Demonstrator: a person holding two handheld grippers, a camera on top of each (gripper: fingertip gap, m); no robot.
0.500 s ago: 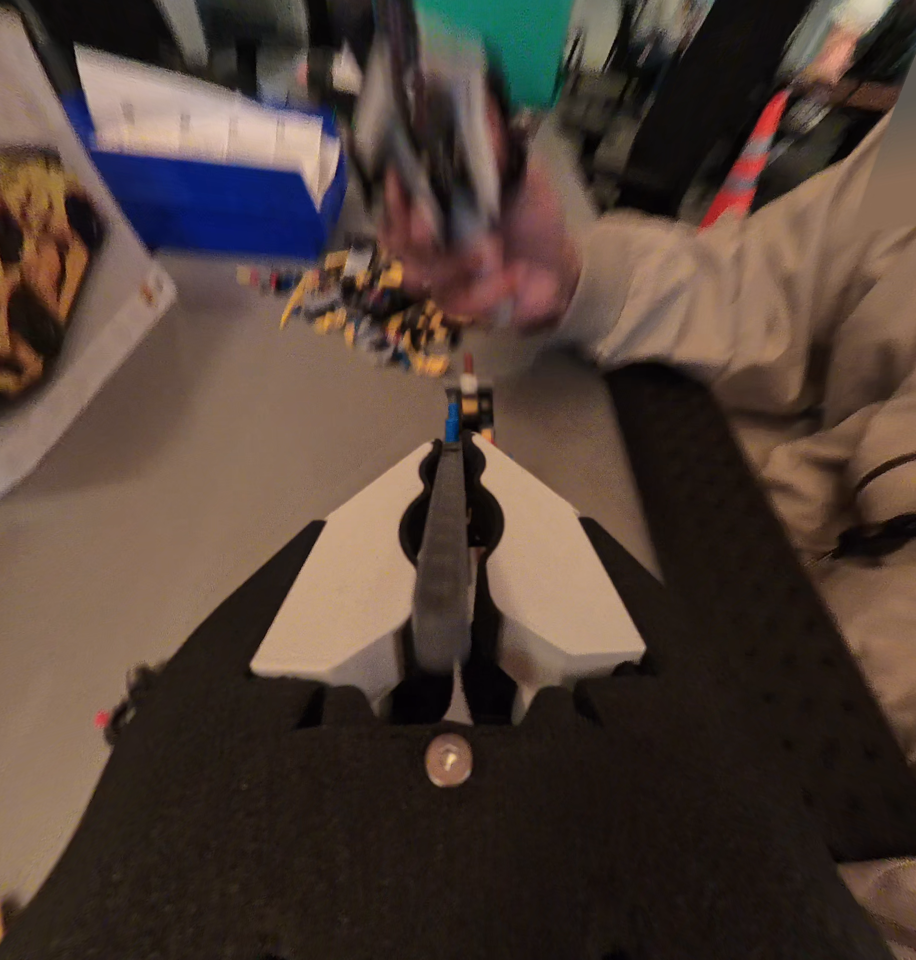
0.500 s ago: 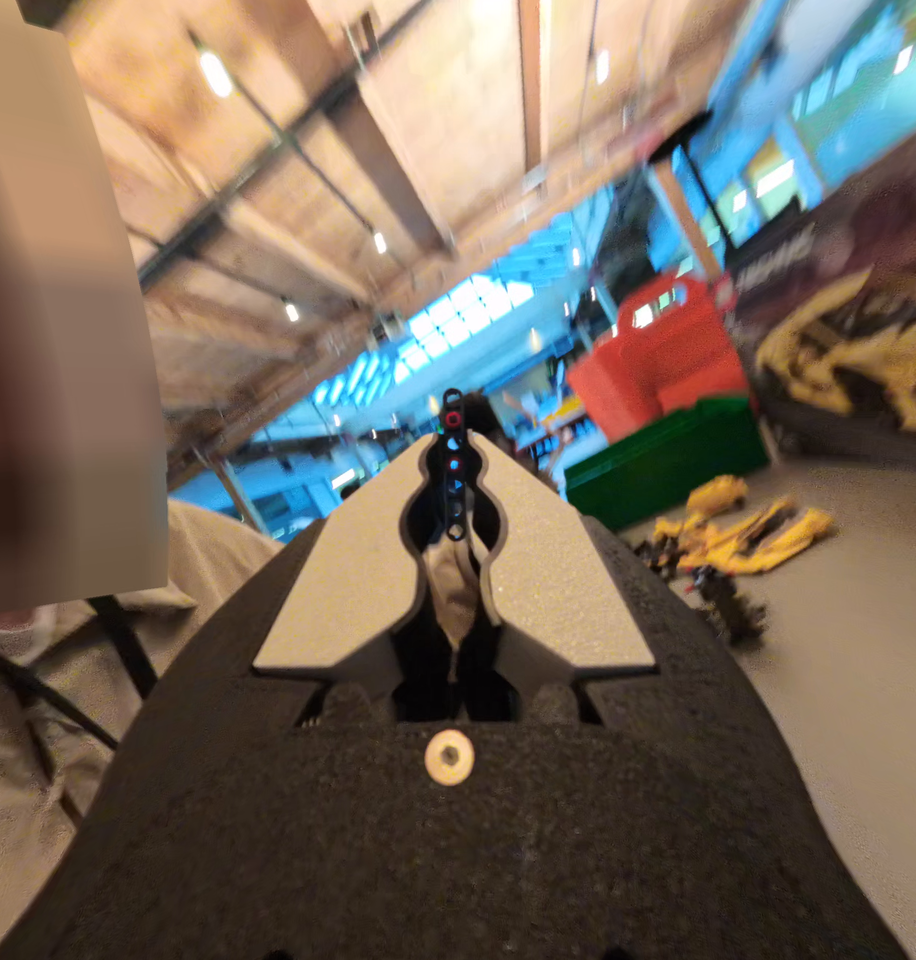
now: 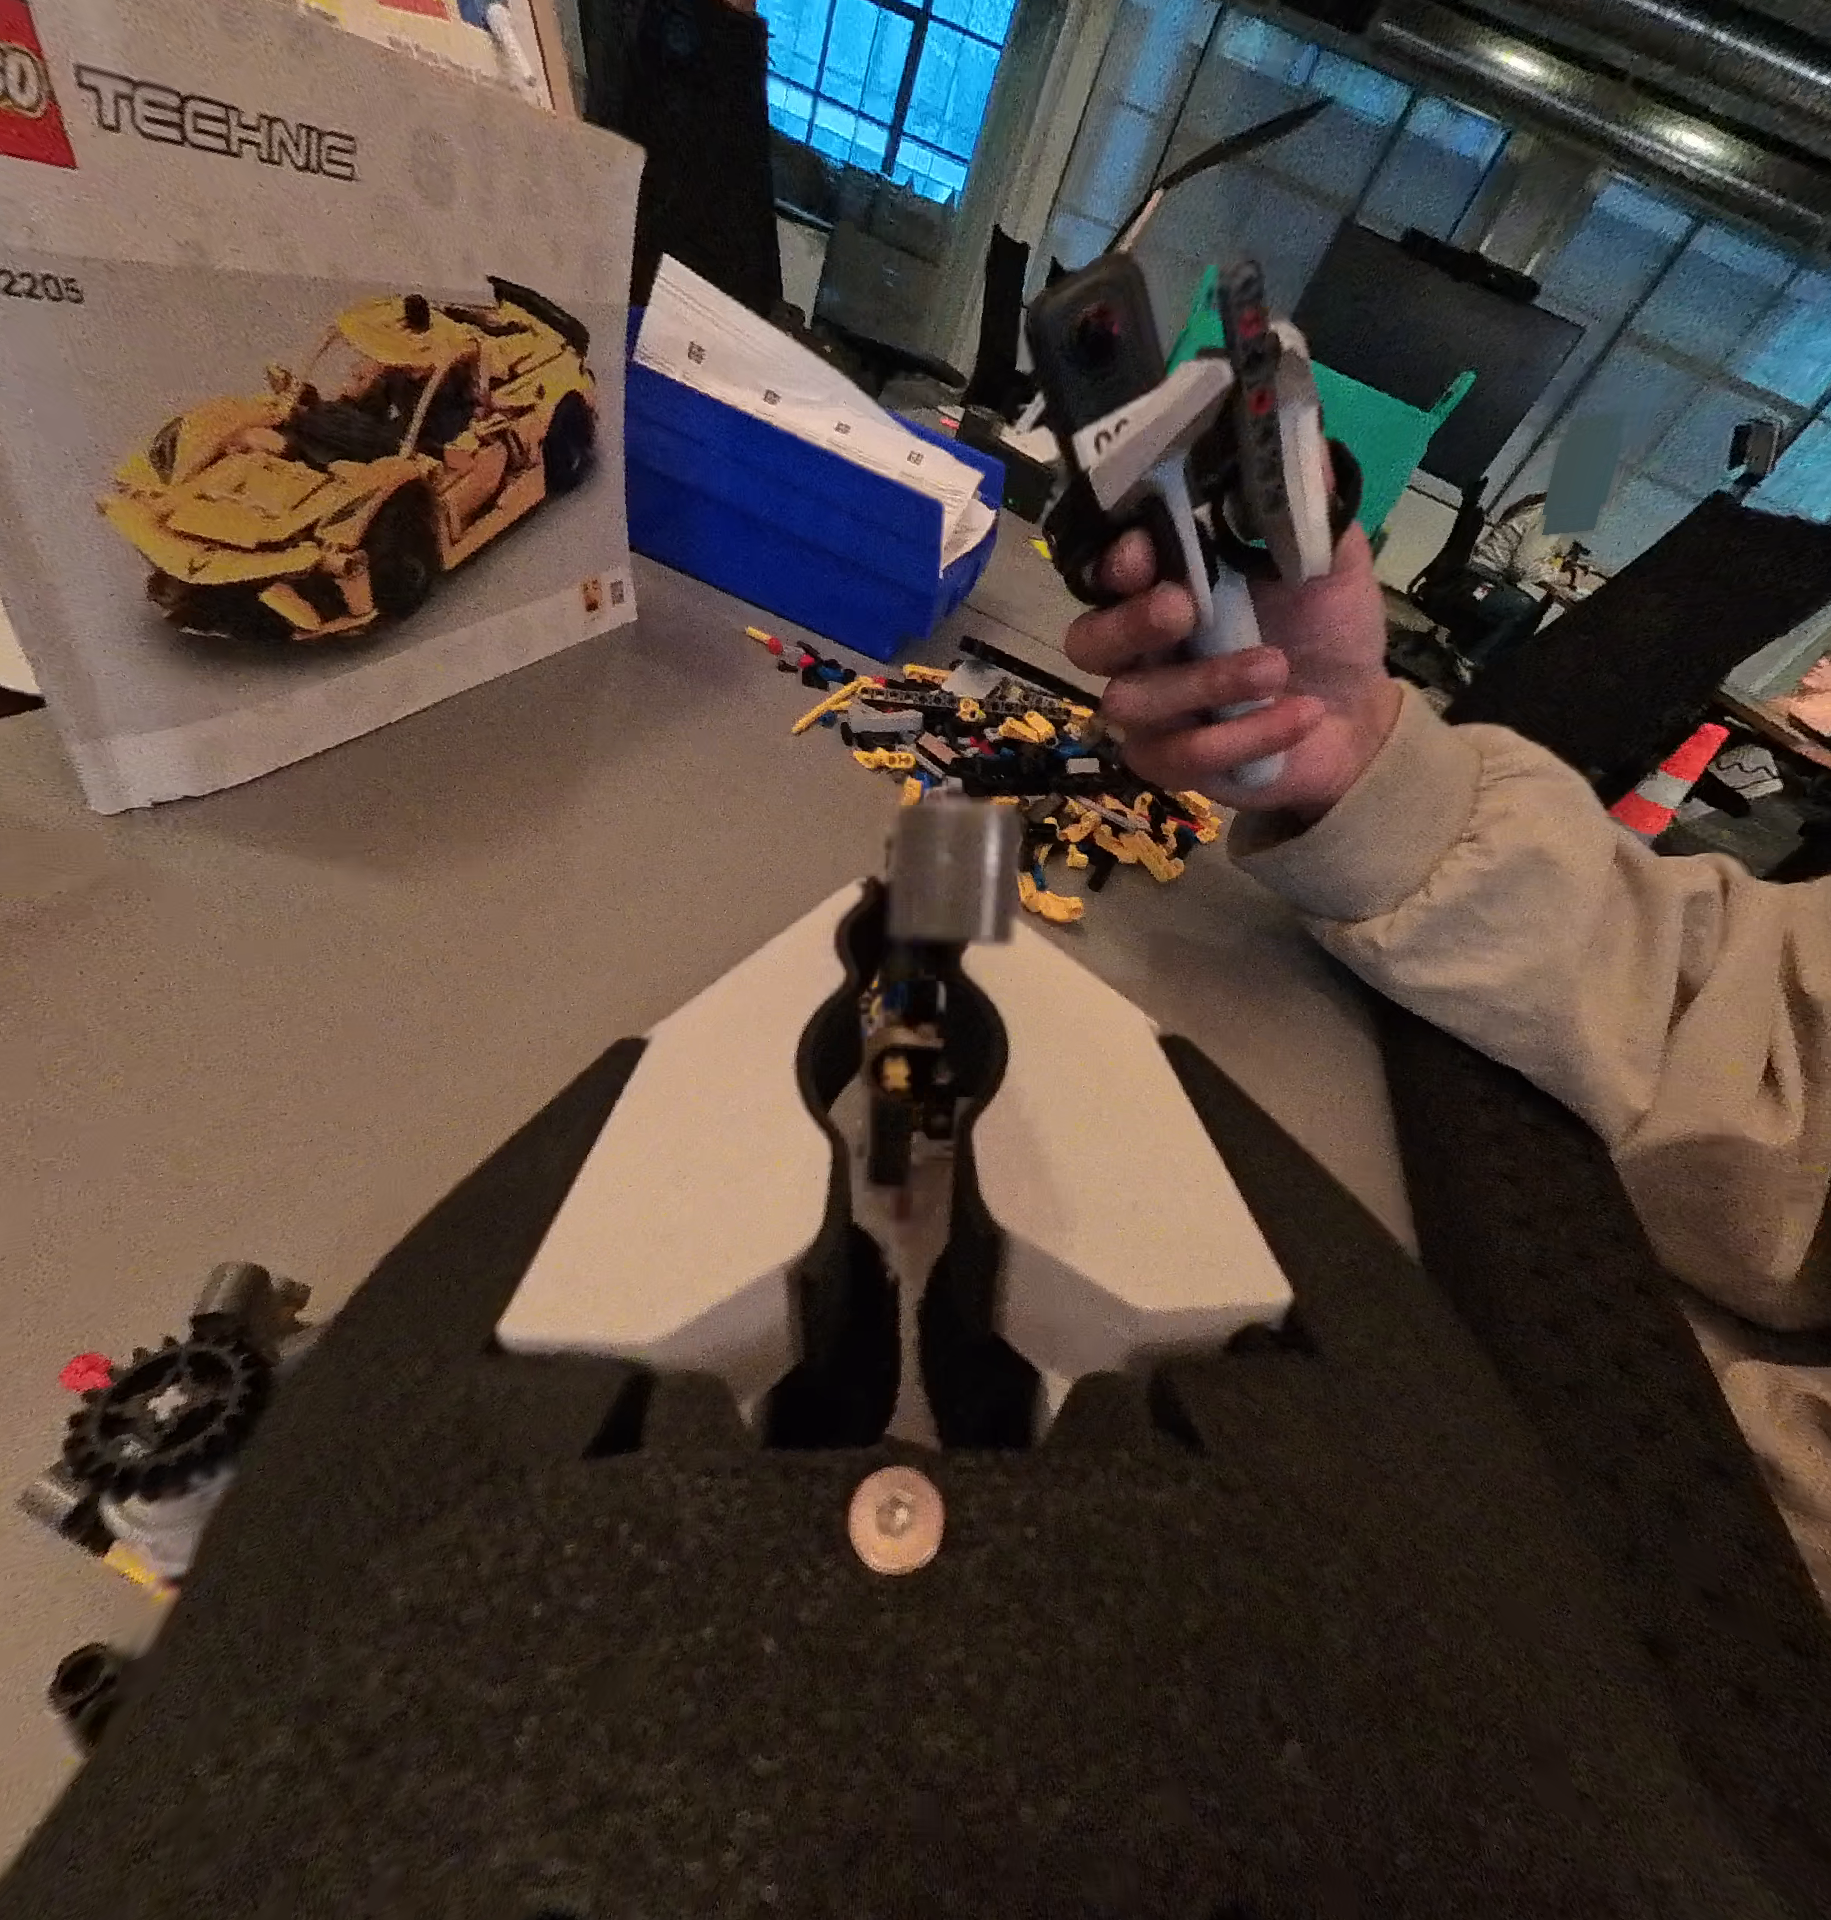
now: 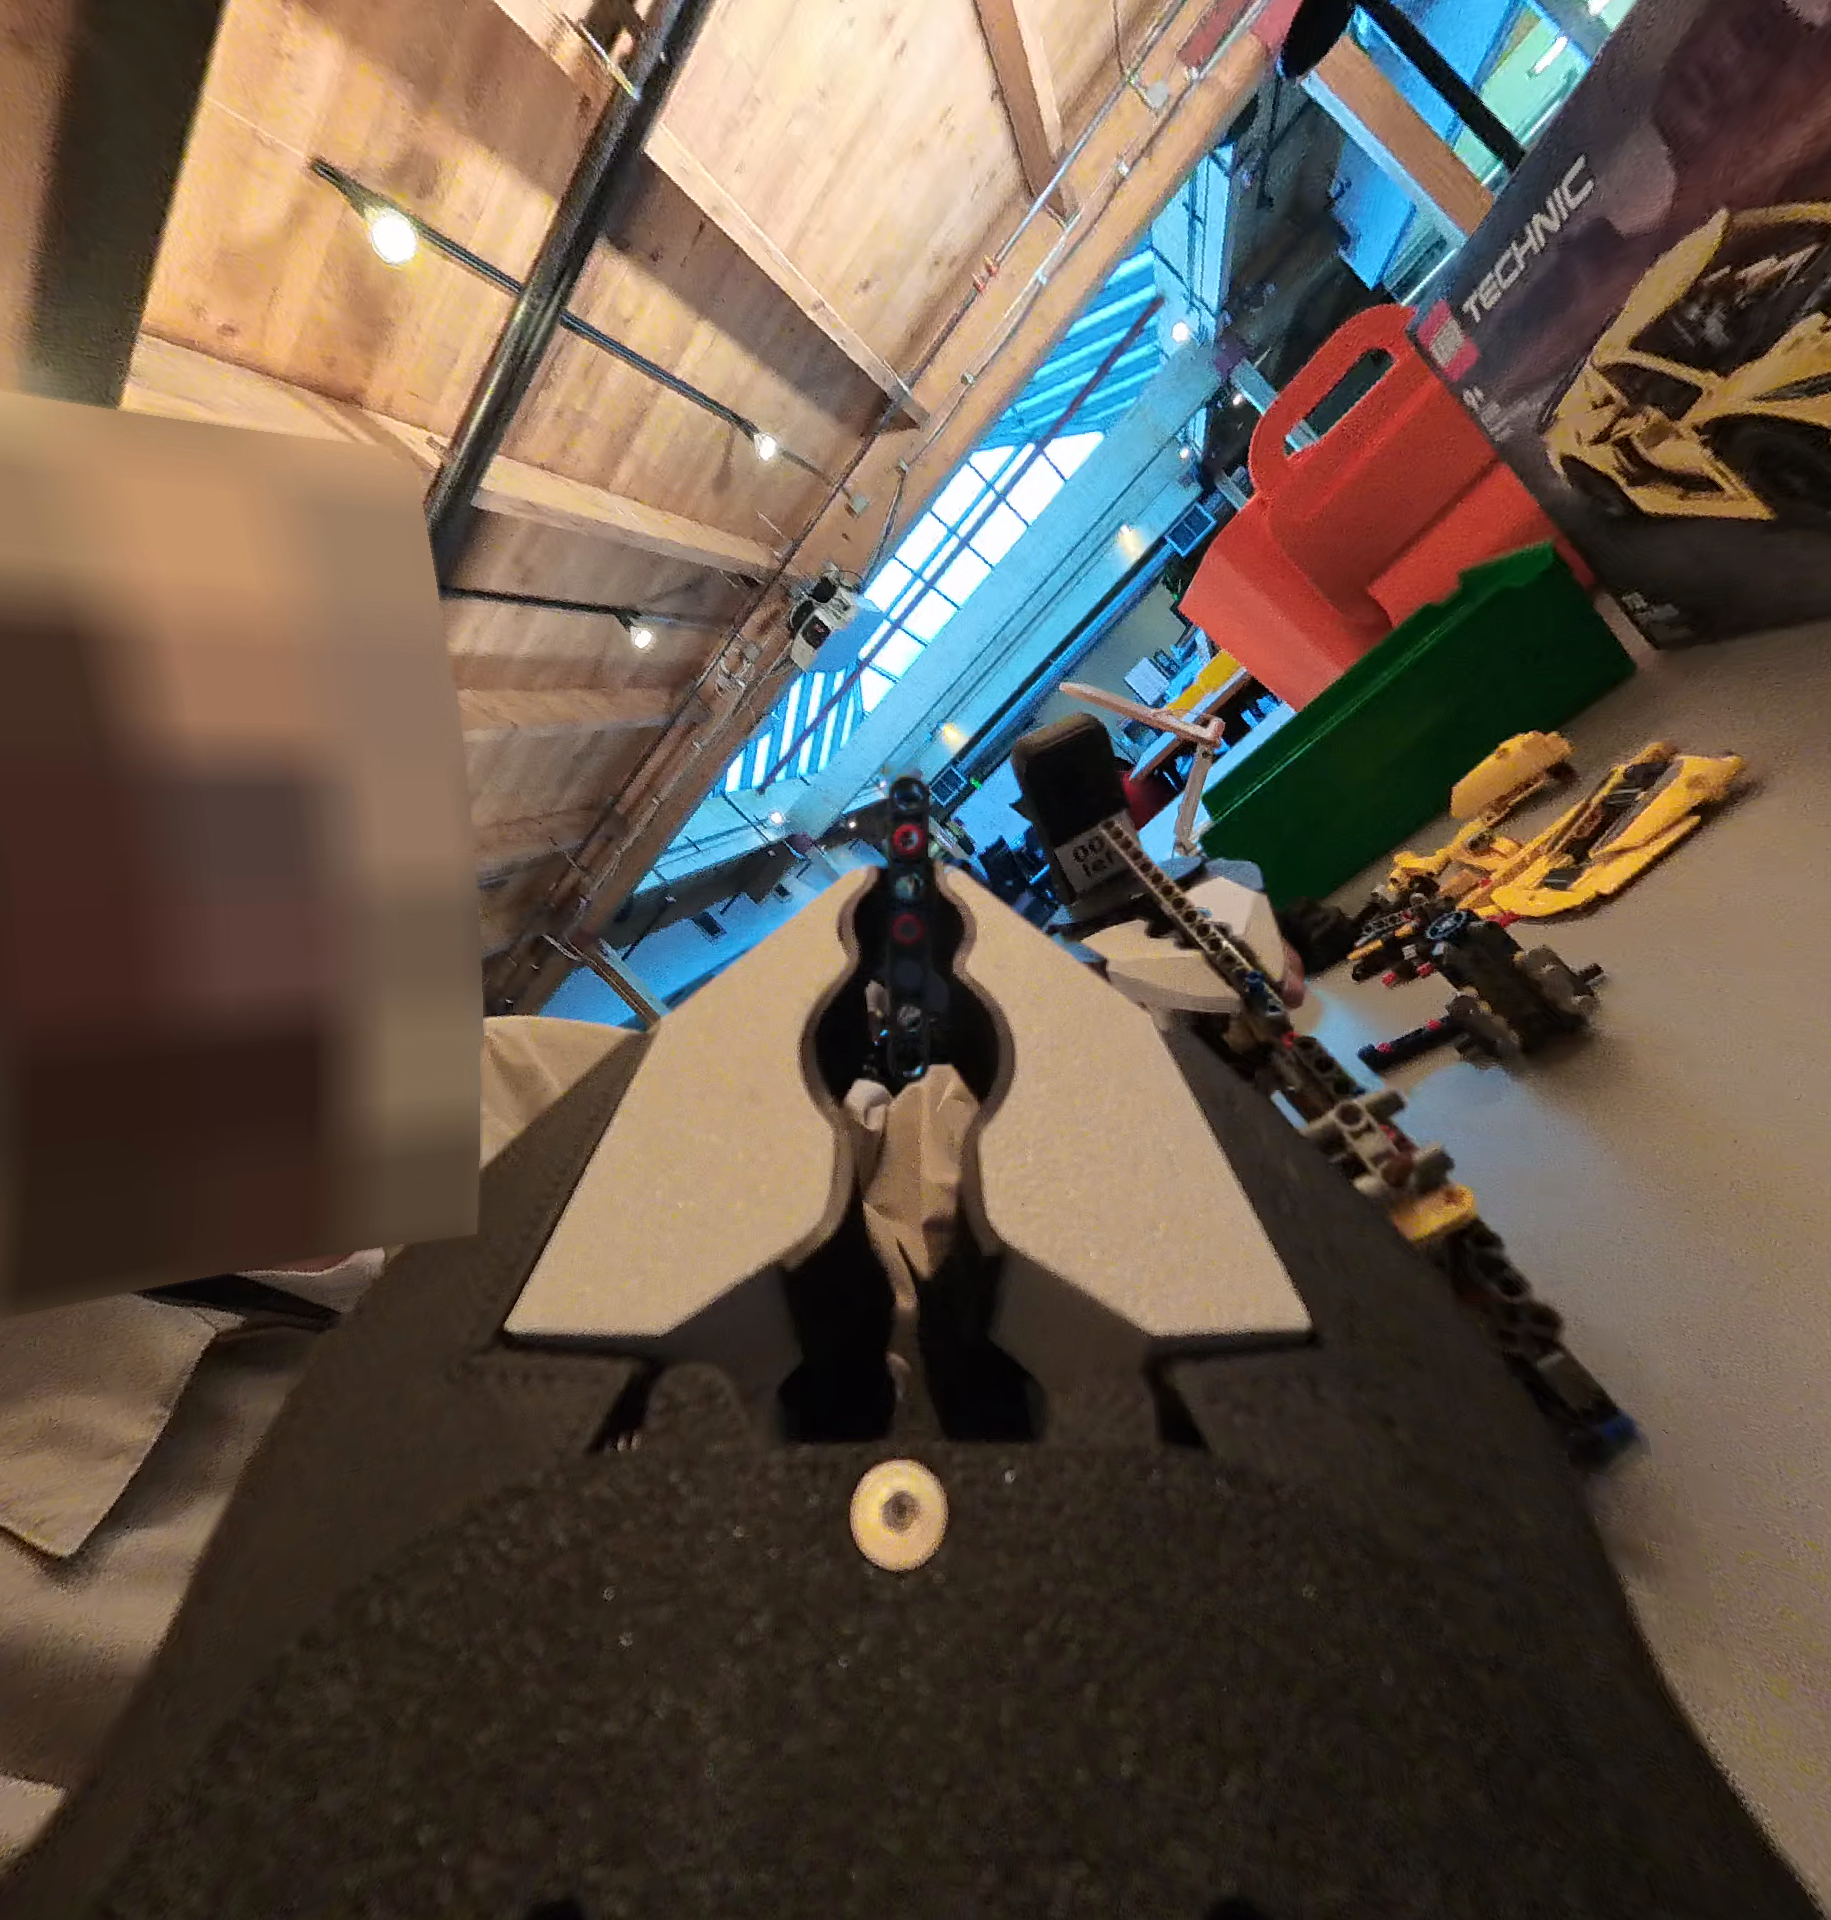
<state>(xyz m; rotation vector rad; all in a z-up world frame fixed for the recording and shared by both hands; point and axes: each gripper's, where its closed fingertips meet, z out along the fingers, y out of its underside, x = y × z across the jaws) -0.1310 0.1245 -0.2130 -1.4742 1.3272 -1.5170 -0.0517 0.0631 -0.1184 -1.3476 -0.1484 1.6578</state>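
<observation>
Since half a second ago: left view swung, booklet now upright at left; grey cylinder tip now fronts left gripper (image 3: 916,997).
Left gripper clamped on long brick assembly (image 3: 950,875).
Right gripper (image 4: 906,914), raised off table (image 3: 423,935), clamped on black holed beam (image 4: 908,914).
Loose brick pile (image 3: 1004,743) beyond.

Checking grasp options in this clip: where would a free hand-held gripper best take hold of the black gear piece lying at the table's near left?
Probably the grey stub sticking out beyond the black gear, coming from above with fingers across it. The gear's toothed rim looks wide and slippery, and the piece lies flat on the table, partly hidden by the left hand-held gripper.
</observation>
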